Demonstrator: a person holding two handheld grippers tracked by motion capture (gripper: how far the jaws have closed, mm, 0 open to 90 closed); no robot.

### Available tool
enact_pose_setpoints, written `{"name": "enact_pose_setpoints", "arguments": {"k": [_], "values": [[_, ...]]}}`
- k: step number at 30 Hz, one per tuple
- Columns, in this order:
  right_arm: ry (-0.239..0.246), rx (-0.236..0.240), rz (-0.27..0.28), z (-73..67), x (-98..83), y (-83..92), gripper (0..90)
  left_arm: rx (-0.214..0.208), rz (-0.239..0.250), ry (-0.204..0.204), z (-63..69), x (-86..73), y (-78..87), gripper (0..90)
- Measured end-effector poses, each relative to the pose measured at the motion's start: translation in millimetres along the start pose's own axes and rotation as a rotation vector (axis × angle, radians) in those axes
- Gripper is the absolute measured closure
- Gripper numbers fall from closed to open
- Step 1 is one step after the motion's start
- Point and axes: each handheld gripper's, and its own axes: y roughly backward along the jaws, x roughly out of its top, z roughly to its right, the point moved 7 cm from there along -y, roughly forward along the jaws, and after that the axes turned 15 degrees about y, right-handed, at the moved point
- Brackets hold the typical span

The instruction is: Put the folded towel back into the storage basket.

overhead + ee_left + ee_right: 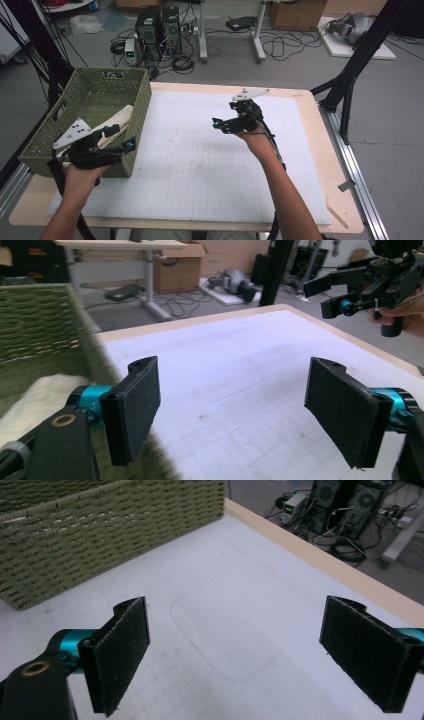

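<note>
A green woven basket (pixel 142 100) stands on the table's left side with a cream cloth (pixel 117 122) lying inside it. My left gripper (pixel 122 138) hovers over the basket's near right corner, open, with nothing between its pads (pixel 135 405). In the left gripper view the basket wall (pixel 40 325) and cloth (pixel 35 395) sit at the left. My right gripper (pixel 224 114) hangs above the white mat (pixel 200 160), right of centre. It is open and empty, pointing toward the basket (pixel 100 535). The right gripper (pixel 330 297) appears far off in the left gripper view.
The white gridded mat (pixel 225 595) covers most of the wooden table (pixel 330 165). Beyond the far edge, computer towers (pixel 157 25) and cables lie on the floor. Black frame legs (pixel 350 75) stand at the right of the table.
</note>
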Motion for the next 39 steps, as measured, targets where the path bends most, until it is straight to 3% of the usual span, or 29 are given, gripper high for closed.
{"name": "enact_pose_setpoints", "arguments": {"k": [6,10,15,20,24,30,39], "values": [[-0.004,-0.075,-0.019,6.0,-38.0,39.9,11.8,-0.076,-0.022,-0.014,20.1,-8.2,-24.9,22.3],[-0.041,-0.120,-0.008,9.9,-60.6,65.0,11.7,-0.112,-0.036,-0.019,32.2,-14.3,-40.2,22.3],[-0.052,-0.164,-0.023,4.4,-92.9,87.9,11.4,-0.152,-0.047,-0.037,45.4,-24.2,-59.4,22.3],[-0.074,-0.227,-0.057,-4.6,-128.3,108.2,11.4,-0.166,-0.063,-0.061,51.2,-41.1,-77.5,21.7],[-0.108,-0.250,-0.059,-6.4,-148.4,118.7,11.4,-0.148,-0.081,-0.057,51.5,-53.9,-85.8,21.8],[-0.129,-0.265,-0.067,-8.5,-167.1,124.7,11.4,-0.133,-0.101,-0.057,50.7,-69.8,-89.5,22.0],[-0.121,-0.260,-0.068,-12.6,-164.0,122.5,11.4,-0.128,-0.116,-0.065,51.8,-81.6,-87.9,22.2]]}}
